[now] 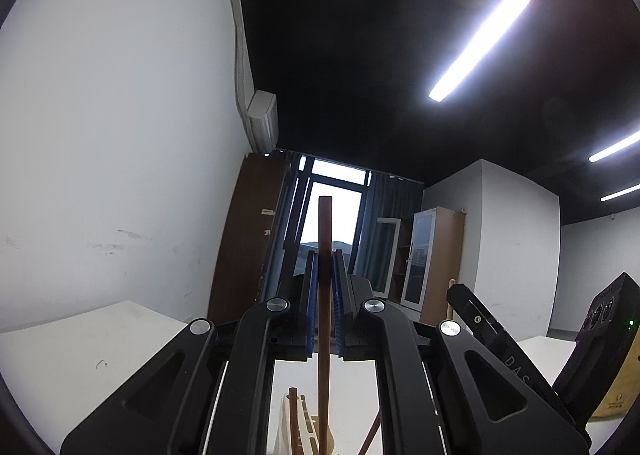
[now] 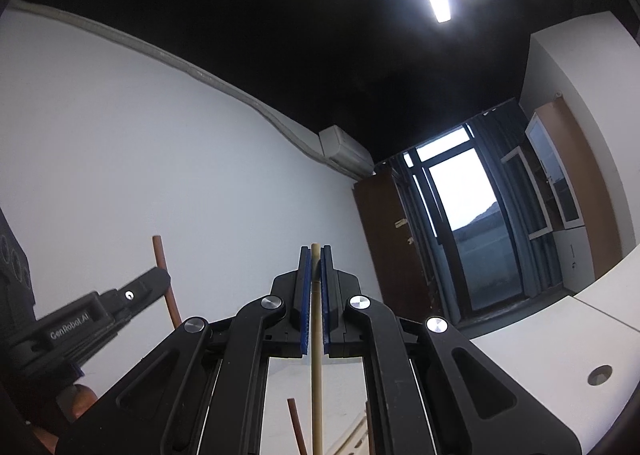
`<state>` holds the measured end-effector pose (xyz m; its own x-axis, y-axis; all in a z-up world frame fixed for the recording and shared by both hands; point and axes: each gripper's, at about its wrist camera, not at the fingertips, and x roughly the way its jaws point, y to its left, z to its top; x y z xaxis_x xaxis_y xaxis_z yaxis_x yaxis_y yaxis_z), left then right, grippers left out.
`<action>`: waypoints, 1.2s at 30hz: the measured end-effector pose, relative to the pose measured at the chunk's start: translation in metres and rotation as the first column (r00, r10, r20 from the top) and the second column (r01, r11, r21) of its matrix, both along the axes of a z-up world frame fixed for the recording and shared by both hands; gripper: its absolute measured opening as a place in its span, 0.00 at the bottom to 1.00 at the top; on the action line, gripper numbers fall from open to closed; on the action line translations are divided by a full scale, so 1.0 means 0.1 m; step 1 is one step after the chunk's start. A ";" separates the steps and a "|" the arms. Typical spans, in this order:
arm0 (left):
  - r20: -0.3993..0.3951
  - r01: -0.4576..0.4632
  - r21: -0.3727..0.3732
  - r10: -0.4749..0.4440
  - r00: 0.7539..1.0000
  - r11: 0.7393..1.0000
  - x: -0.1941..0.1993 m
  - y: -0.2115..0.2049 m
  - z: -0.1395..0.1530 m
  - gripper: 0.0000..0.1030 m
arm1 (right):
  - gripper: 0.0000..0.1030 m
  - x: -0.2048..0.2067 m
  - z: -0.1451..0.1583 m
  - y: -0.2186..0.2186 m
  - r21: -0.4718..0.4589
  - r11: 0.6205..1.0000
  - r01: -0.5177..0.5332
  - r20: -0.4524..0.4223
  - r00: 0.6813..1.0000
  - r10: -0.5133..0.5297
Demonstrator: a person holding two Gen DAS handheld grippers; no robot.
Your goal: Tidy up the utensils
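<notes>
two grippers pointed upward, the left gripper [image 1: 325,271] clamped on a dark reddish-brown wooden stick [image 1: 324,223], the right gripper [image 2: 315,267] on a pale round wooden stick [image 2: 315,255], both sticks running lengthwise between the pads, a light wooden slotted rack [image 1: 308,435] below.

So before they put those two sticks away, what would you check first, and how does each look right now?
1. Left gripper shut on the dark stick: ok.
2. Right gripper shut on the pale stick: ok.
3. Sticks held straight between the pads: ok.
4. The two grippers apart from each other: ok.
5. Wooden rack below in sight: ok, partly.
6. Free slot in the rack: cannot tell.
</notes>
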<state>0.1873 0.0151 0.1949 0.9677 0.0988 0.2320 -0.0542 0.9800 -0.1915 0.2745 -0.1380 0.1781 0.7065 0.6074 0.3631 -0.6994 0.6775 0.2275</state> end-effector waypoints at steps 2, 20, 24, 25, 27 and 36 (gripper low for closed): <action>-0.007 -0.003 0.006 0.003 1.000 1.000 0.05 -0.03 -0.02 0.06 | 0.05 0.05 -0.01 0.03 0.003 1.000 0.004 0.018 1.000 -0.004; -0.158 -0.008 0.054 0.016 0.987 0.999 0.46 -0.03 -0.27 0.06 | 0.05 0.35 -0.34 0.21 -0.088 0.996 0.020 -0.062 0.998 -0.026; -0.193 0.015 0.056 -0.004 0.981 0.998 0.48 0.02 -0.31 0.06 | 0.05 0.30 -0.34 0.21 -0.117 0.993 0.014 -0.062 0.998 -0.021; -0.198 0.017 0.060 -0.005 0.980 0.998 0.48 0.02 -0.33 0.06 | 0.05 0.28 -0.35 0.21 -0.127 0.992 0.010 -0.063 0.998 -0.018; -0.209 0.035 0.053 -0.024 0.978 0.998 0.48 0.02 -0.37 0.06 | 0.05 0.24 -0.38 0.22 -0.138 0.990 0.011 -0.060 0.998 -0.020; -0.238 0.050 0.077 -0.030 0.971 0.996 0.46 0.04 -0.47 0.06 | 0.05 0.20 -0.41 0.25 -0.195 0.981 0.014 -0.077 0.997 -0.030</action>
